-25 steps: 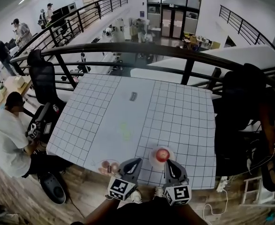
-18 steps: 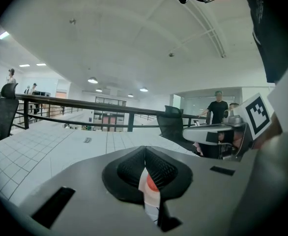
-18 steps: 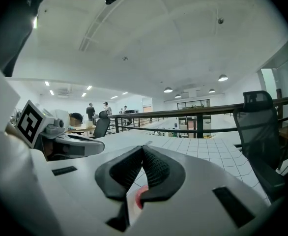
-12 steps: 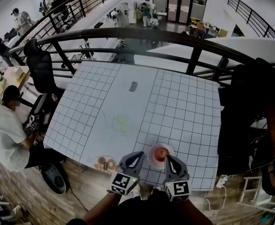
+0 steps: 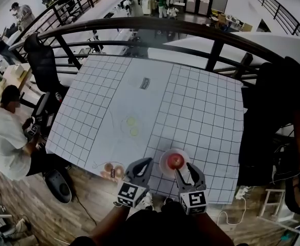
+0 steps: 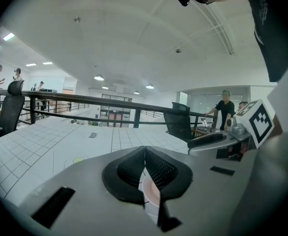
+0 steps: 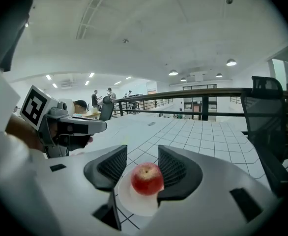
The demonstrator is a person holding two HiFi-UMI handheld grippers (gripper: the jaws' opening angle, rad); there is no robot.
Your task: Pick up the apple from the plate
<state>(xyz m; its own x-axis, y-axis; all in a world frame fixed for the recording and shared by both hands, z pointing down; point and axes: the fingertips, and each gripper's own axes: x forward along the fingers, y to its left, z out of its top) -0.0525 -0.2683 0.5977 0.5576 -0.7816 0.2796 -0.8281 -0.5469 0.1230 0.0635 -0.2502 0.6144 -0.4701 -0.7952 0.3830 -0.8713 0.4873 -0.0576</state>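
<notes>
On the gridded table [image 5: 201, 111], right gripper [image 5: 184, 168] jaws are opening, empty, facing the apple [image 5: 176, 161]; left gripper [image 5: 148, 161] clenched.

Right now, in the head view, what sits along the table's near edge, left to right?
brown items → left gripper → plate with the apple on it

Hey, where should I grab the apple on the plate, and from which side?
I'd grip the apple across its middle, coming from the near side: it sits stem-up on the plate. The right gripper is opening its jaws, lined up with it, not touching.
</notes>
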